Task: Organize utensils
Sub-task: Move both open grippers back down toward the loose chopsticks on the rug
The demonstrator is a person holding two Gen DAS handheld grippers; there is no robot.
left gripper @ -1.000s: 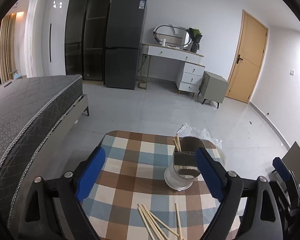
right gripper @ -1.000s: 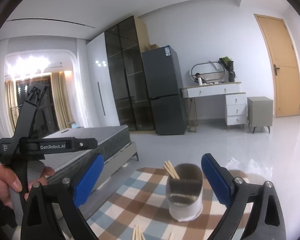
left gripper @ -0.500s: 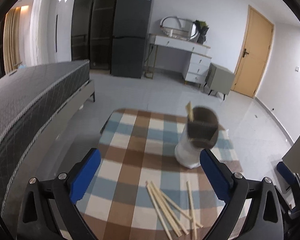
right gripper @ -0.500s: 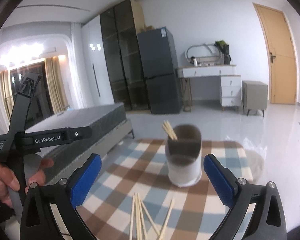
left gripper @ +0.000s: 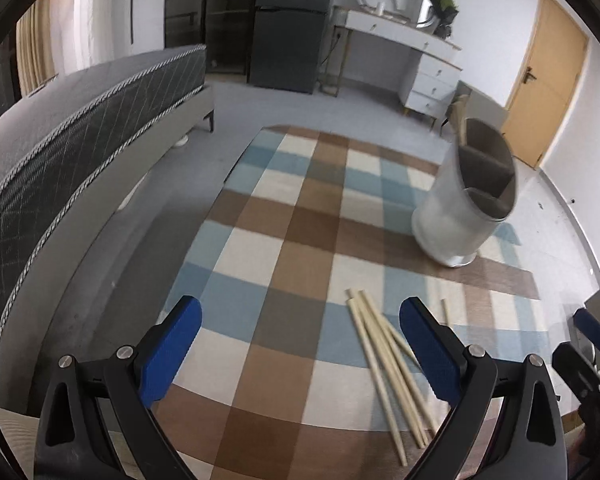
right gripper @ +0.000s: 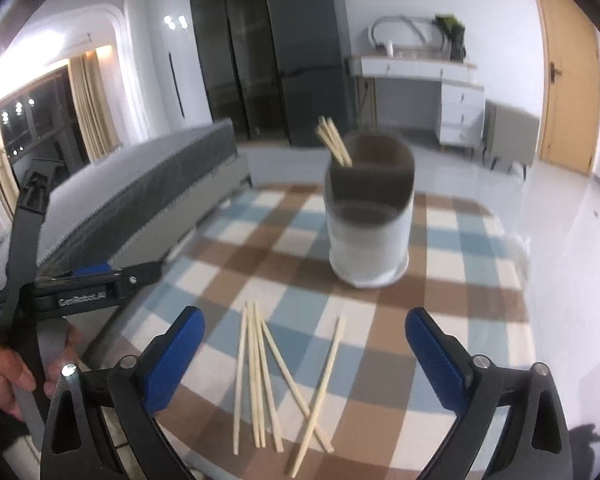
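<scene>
Left gripper (left gripper: 300, 330) and right gripper (right gripper: 305, 330) are held wide open and empty above loose chopsticks (right gripper: 268, 376); the right jaws have just been closing slightly.

Brown, blue and cream checked tablecloth (right gripper: 452, 320); pale wooden chopsticks (right gripper: 260, 376); white cylindrical utensil holder (right gripper: 370, 232) with grey-brown inside; blue gripper pads (right gripper: 174, 354).

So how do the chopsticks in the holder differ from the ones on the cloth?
The chopsticks in the holder stand tilted, tips above the rim; the loose chopsticks lie flat on the checked cloth. The standing ones are a tight few; the loose ones are more, fanned and crossing. Both look like pale wood.
</scene>
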